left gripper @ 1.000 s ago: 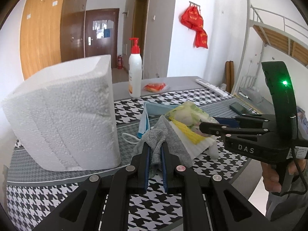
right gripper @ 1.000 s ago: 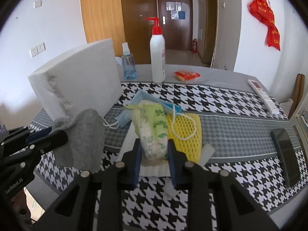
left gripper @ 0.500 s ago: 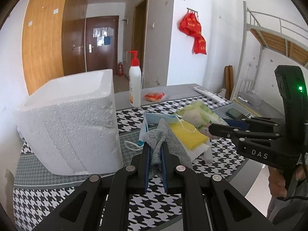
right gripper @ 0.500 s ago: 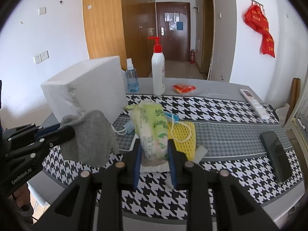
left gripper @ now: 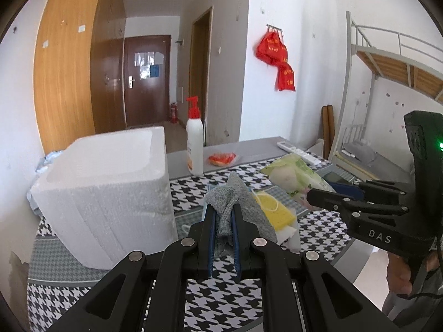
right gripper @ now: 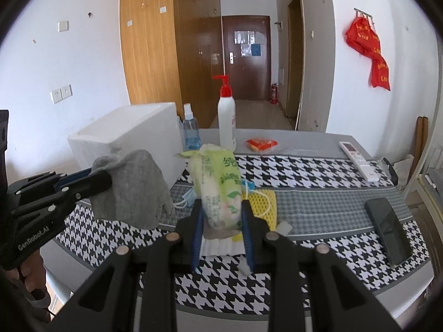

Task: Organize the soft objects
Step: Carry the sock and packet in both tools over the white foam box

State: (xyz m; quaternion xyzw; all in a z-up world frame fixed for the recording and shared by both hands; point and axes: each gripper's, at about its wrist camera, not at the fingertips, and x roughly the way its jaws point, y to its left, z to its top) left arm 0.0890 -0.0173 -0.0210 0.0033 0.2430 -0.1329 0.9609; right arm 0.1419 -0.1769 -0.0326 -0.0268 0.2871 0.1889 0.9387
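My left gripper (left gripper: 223, 215) pinches the limp grey cloth (left gripper: 235, 202), which drapes loosely; my right gripper (right gripper: 221, 215) squeezes the light, crushable tissue pack (right gripper: 218, 188) near its base.

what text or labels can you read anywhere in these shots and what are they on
"DAS": on the right hand-held gripper body, seen from the left wrist.
"GenRobot.AI": on the left hand-held gripper body, seen from the right wrist.
Green tissue pack: printed Chinese characters, too blurred to read.
Pump bottle label, red hanging bags: unreadable.
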